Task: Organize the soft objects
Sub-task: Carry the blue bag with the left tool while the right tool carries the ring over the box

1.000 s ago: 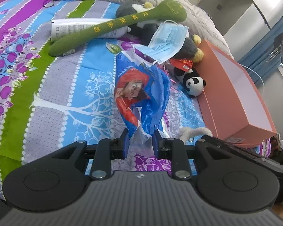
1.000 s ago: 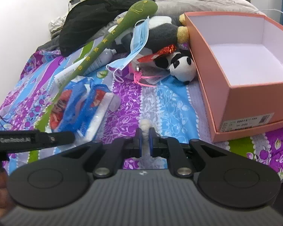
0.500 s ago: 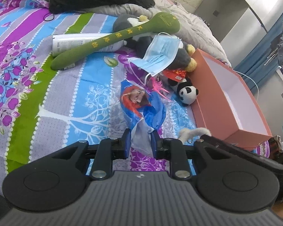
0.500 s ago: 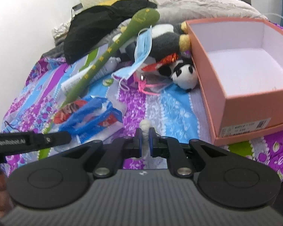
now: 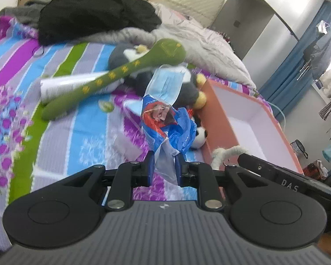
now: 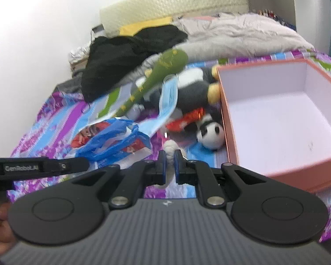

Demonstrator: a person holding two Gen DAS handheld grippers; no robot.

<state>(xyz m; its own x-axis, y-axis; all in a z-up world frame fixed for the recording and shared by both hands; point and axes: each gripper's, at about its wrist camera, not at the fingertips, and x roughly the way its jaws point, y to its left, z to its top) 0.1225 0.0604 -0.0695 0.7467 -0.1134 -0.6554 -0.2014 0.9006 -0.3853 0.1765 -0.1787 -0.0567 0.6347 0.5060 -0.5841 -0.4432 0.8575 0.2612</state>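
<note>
The left gripper (image 5: 164, 167) is pinching the white end of a blue plastic bag (image 5: 168, 124), its jaws standing only narrowly apart with the crumpled film filling the gap between the pads. Those jaws have just been closing a little further on the bag. The bag is rising straight out of the jaws, forward and upward in the left wrist view, so its long axis is running along the line the fingers point. Its printed red-and-blue face is showing at the far end, and it is hanging clear of the striped bedspread (image 5: 61, 132).

The right gripper (image 6: 168, 163) is pinching a white fuzzy toy (image 6: 170, 149), with the jaws pressed almost together on it. The toy's rounded end is poking up just beyond the fingertips, and more of it is trailing down behind the pads. In the left wrist view the same toy (image 5: 227, 152) is curling sideways above the right gripper's dark arm. From the right wrist the bag (image 6: 112, 140) is lying out to the left, stretched sideways towards the left gripper's finger (image 6: 44, 167).

The open pink box (image 6: 282, 119) is sitting just to the right of both grippers, with a small panda (image 6: 210, 135) touching its near wall. Behind are a green plush stick (image 5: 112, 80) lying slantwise, a blue mask (image 5: 167, 84) and a dark plush (image 6: 187, 92).
</note>
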